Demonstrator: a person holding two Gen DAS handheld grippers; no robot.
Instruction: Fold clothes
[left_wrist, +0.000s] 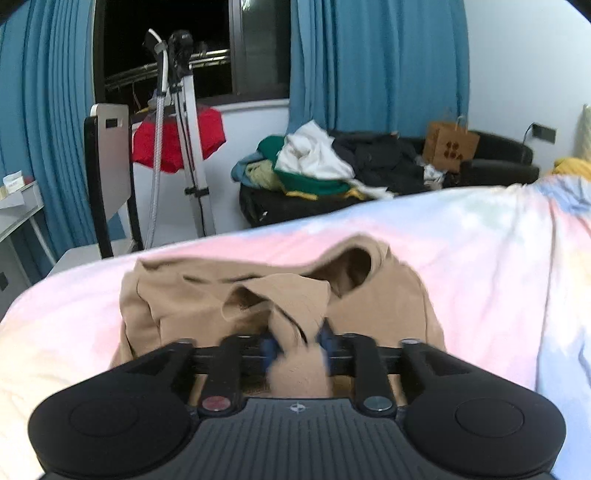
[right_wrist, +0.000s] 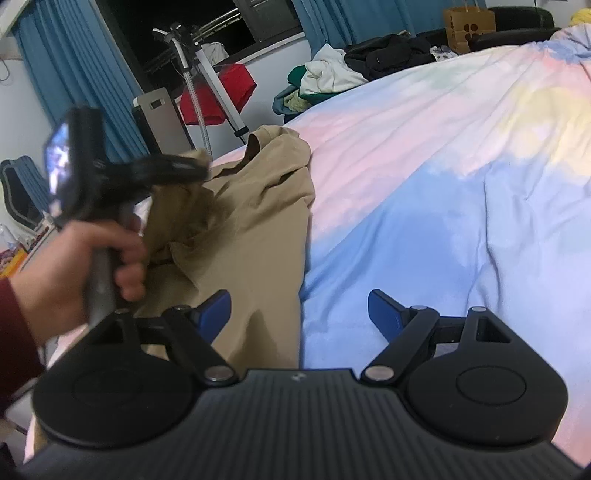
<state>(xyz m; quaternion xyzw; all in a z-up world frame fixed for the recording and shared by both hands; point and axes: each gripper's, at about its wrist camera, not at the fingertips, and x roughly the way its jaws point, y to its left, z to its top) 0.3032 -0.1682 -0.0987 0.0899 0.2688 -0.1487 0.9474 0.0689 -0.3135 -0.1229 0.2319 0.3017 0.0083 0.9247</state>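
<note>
A tan garment (left_wrist: 280, 295) lies crumpled on the pastel bedspread (left_wrist: 480, 251). My left gripper (left_wrist: 295, 343) is shut on a fold of the tan garment and lifts it slightly; its blue pads are nearly hidden by cloth. In the right wrist view the tan garment (right_wrist: 240, 229) lies left of centre, and the left gripper (right_wrist: 199, 162) shows at the garment's upper left, held by a hand. My right gripper (right_wrist: 299, 317) is open and empty, just above the garment's right edge and the bedspread (right_wrist: 443, 184).
A pile of clothes (left_wrist: 317, 166) sits on a dark sofa (left_wrist: 491, 158) beyond the bed, with a brown paper bag (left_wrist: 448, 146). A garment steamer stand (left_wrist: 184, 122), a red cloth (left_wrist: 177, 140) and a chair (left_wrist: 107, 177) stand by the window at left.
</note>
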